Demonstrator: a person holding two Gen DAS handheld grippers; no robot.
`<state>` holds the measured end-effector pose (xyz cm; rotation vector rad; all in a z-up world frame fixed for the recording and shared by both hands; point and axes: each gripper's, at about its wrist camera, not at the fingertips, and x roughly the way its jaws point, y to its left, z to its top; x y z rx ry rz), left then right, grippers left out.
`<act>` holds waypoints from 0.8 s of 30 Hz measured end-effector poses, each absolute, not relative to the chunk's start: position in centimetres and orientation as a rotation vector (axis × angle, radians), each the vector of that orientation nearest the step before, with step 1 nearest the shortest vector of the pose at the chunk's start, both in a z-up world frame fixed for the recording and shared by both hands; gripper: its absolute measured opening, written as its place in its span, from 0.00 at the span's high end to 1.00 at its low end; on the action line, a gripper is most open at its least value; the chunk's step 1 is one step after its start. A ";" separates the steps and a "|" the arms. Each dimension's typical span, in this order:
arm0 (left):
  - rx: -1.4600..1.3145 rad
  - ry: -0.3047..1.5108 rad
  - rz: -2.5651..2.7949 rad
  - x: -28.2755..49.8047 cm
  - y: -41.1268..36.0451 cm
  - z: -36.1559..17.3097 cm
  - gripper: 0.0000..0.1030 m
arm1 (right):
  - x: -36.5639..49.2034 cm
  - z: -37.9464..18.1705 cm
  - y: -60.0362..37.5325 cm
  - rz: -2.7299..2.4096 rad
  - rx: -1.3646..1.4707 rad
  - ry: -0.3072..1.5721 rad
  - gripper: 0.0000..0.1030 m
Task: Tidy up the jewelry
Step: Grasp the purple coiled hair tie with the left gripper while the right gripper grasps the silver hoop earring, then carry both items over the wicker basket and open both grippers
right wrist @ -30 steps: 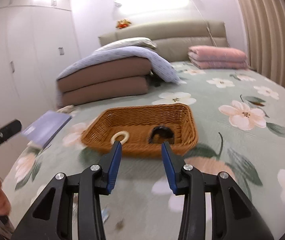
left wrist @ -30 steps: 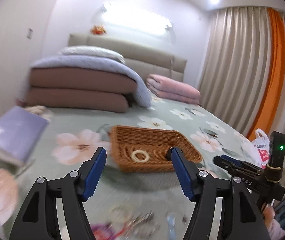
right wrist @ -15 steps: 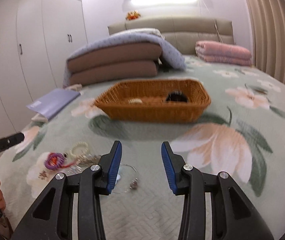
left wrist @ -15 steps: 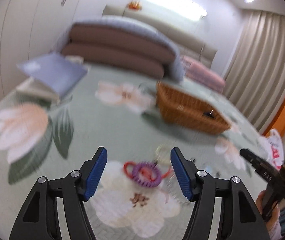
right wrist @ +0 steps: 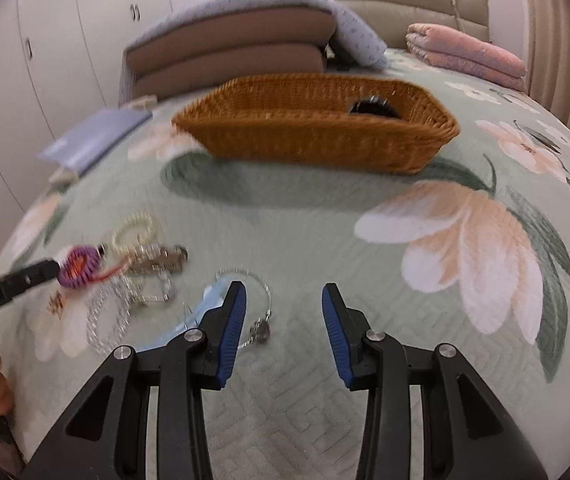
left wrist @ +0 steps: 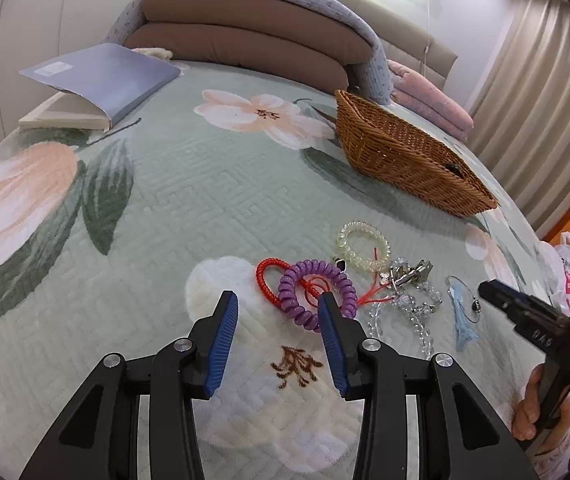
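A pile of jewelry lies on the floral bedspread: a purple coil band (left wrist: 317, 292) over a red cord loop (left wrist: 265, 280), a clear coil band (left wrist: 361, 245), crystal beads (left wrist: 409, 304), a light blue clip (left wrist: 463, 320) and a thin wire bangle (right wrist: 261, 300). My left gripper (left wrist: 279, 312) is open and empty, just short of the purple band. My right gripper (right wrist: 283, 308) is open and empty, right of the pile; it also shows in the left wrist view (left wrist: 497, 294). A wicker basket (right wrist: 317, 136) beyond holds a dark item (right wrist: 373, 105).
A blue book (left wrist: 101, 76) lies at the far left of the bed. Folded brown and blue quilts (left wrist: 245, 36) and a pink blanket (right wrist: 465, 54) lie by the headboard. Curtains (left wrist: 545, 80) and a plastic bag (left wrist: 565, 264) are off the right edge.
Both grippers have dropped from the basket down toward the jewelry pile. The left gripper has come close to the purple band. Both stay open and empty.
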<state>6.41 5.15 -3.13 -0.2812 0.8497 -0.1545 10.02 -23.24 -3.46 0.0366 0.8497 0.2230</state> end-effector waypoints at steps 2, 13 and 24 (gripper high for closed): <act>-0.275 0.866 -0.152 6.7 4.9 -3.4 0.59 | 10.0 -3.8 -22.9 0.222 0.021 0.868 0.61; -0.141 0.857 -0.128 6.9 2.2 -3.6 0.83 | 9.3 -4.6 -20.9 0.215 -0.093 0.887 0.88; -0.186 0.773 -0.128 6.0 3.4 -2.2 0.90 | 8.8 -3.2 -22.5 0.225 0.006 0.810 0.89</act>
